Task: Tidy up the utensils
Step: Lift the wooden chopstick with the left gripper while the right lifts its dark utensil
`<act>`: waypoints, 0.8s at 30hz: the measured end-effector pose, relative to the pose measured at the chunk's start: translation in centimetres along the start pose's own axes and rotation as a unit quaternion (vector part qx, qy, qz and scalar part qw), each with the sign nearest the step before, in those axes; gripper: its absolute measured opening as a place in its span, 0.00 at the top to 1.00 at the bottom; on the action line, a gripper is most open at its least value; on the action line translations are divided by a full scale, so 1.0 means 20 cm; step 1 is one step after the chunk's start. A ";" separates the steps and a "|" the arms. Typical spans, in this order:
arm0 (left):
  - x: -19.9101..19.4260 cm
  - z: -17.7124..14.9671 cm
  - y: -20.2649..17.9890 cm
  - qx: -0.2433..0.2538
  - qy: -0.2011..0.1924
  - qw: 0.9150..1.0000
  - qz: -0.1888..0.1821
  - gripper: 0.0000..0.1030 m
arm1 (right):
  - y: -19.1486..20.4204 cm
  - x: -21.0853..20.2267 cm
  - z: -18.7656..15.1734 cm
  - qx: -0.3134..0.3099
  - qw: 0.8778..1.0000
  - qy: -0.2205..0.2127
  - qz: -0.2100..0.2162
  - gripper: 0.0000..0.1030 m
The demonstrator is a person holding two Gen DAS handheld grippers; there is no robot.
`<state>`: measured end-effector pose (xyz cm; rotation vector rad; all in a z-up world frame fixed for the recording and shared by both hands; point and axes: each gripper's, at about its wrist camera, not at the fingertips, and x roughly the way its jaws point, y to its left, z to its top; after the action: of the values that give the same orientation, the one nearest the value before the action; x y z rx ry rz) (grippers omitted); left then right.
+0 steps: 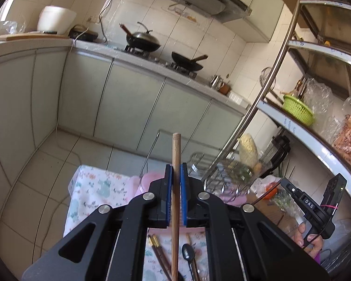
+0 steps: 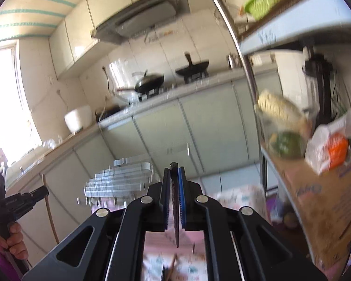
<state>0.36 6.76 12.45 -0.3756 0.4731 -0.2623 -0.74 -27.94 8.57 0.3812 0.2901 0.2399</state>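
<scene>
Left fingers (image 1: 175, 187): my two blue pads were pressed in on a wooden chopstick (image 1: 176, 154). It stood straight up between them, with its blunt top poking out past my fingertips and its long end hanging down below.

Why I held it so: I pinched it near the top half, I think, so it would not tip or slide out while it was off the cloth.

Right fingers (image 2: 174, 185): these were pinched on a dark thin utensil (image 2: 174, 210). Only a little dark tip stuck out above my fingertips. The pointed end hung down under them. The picture was blurry, so I could not tell just what kind of utensil it was.

Below my left fingers: a flowery cloth (image 1: 98, 185) covered the worktop. On it lay dark chopsticks with gold ends (image 1: 155, 242) and a metal spoon (image 1: 188, 254), close beside each other.

Beyond my left fingertips: a pink holder (image 1: 149, 179) sat on the cloth, with a metal rack (image 1: 213, 175) just beside it.

What I think came next: each stick probably belonged in that holder, so it helped to carry them standing up.

Other hand: my right hand (image 1: 310, 236) held its tool off to the right side of my left fingers.
</scene>
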 end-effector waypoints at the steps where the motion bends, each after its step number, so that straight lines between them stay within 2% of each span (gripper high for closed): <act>1: -0.01 0.03 -0.01 0.002 -0.009 1.000 -0.003 0.94 | 0.00 -0.01 0.03 0.000 1.000 -0.011 -0.002 0.94; 5: -0.04 0.12 -0.07 0.012 -0.040 0.999 -0.016 0.94 | 0.03 -0.03 0.16 -0.006 0.998 -0.059 -0.011 0.94; 9: -0.06 0.23 -0.11 0.012 -0.070 0.997 -0.029 0.94 | 0.06 -0.02 0.24 -0.016 0.996 -0.084 -0.023 0.95; 12: -0.07 0.29 -0.13 0.017 -0.090 0.995 -0.033 0.94 | 0.09 0.01 0.28 -0.027 0.994 -0.098 -0.026 0.99; 15: -0.04 0.35 -0.15 0.018 -0.103 0.994 -0.033 0.94 | 0.10 0.06 0.30 -0.037 0.994 -0.097 -0.025 1.00; 18: 0.01 0.38 -0.15 0.015 -0.097 0.995 -0.034 0.94 | 0.10 0.12 0.31 -0.033 0.996 -0.083 -0.015 1.00; 21: 0.06 0.36 -0.15 0.017 -0.089 0.995 -0.037 0.94 | 0.09 0.12 0.31 -0.035 0.997 -0.073 -0.002 1.00; 24: 0.11 0.32 -0.14 0.022 -0.079 0.996 -0.038 0.94 | 0.06 0.14 0.27 -0.047 0.997 -0.056 -0.015 1.00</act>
<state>4.86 5.40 18.01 -0.3683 0.2970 -0.3127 3.41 -27.93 13.25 0.2966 0.1736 0.2021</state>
